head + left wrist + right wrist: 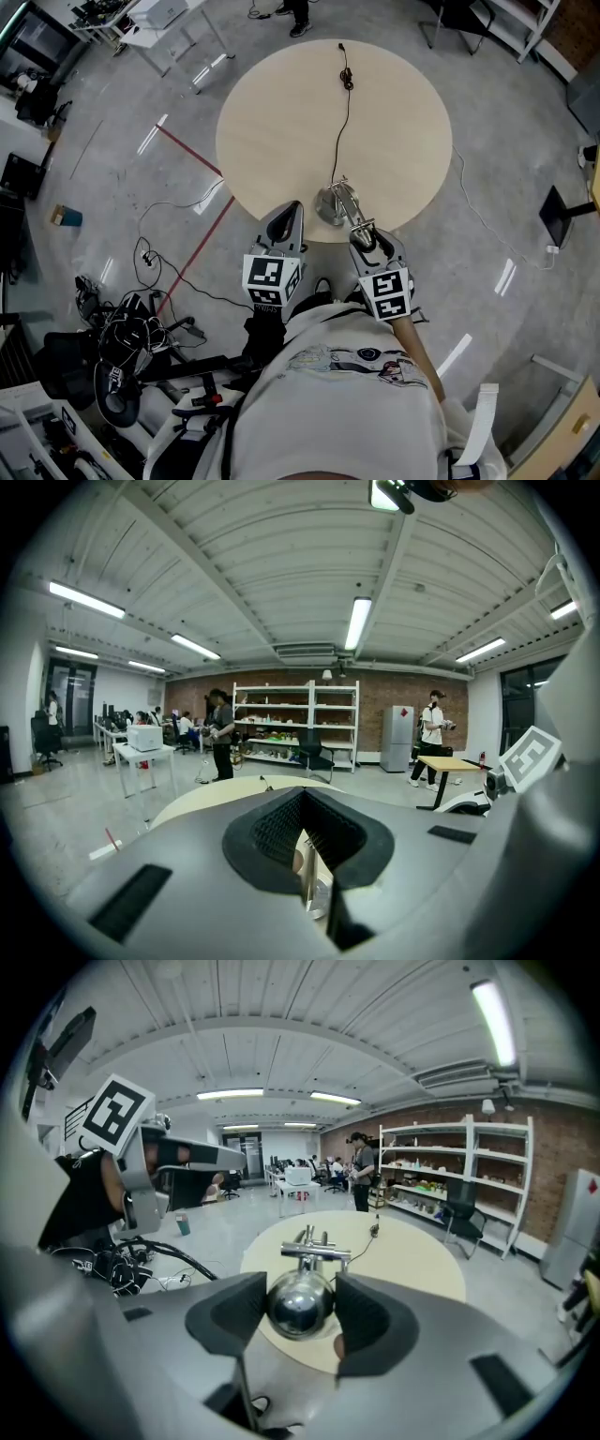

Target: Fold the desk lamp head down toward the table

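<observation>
A chrome desk lamp stands at the near edge of the round beige table (281,112), its base (328,206) just ahead of me. In the right gripper view its shiny rounded head (298,1305) sits between the two dark pads, with the hinged arm (314,1252) beyond it. My right gripper (300,1309) is shut on that head, also shown near the table rim as right gripper (366,236). My left gripper (289,216) hovers left of the base, jaws together and holding nothing. Past the left gripper (302,801), a bit of the lamp stem shows.
The lamp's black cord (342,122) runs across the table to its far side. Red tape lines (197,159) and loose cables (159,253) lie on the floor at left. Dark bags and gear (122,347) sit near my left side. Shelving and people are far off.
</observation>
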Tool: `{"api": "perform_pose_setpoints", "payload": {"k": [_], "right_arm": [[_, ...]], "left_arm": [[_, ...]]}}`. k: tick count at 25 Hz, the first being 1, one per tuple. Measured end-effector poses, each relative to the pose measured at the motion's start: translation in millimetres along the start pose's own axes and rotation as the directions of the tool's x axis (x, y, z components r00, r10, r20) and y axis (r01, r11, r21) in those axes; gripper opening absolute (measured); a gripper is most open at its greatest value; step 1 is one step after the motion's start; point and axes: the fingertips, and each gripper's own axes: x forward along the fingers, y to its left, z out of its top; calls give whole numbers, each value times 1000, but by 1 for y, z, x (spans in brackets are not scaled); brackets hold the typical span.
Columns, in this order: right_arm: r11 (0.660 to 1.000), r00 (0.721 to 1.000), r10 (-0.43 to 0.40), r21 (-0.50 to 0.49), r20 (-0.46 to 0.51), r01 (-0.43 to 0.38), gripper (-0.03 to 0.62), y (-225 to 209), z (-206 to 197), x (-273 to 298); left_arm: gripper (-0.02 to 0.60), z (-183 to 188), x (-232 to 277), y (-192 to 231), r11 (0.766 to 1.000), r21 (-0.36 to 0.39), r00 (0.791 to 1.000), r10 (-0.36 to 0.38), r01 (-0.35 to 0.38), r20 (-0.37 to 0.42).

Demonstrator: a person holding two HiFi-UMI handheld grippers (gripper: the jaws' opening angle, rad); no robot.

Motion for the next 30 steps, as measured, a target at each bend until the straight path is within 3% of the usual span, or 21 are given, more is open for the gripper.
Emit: {"api": "perform_pose_setpoints", "payload": {"k": [30], "right_arm": [[1000, 995, -1, -6, -97, 1, 233, 1, -50, 25]], "left_arm": [[0, 0, -6, 8, 1000, 11, 1000, 25, -25, -3]]}}
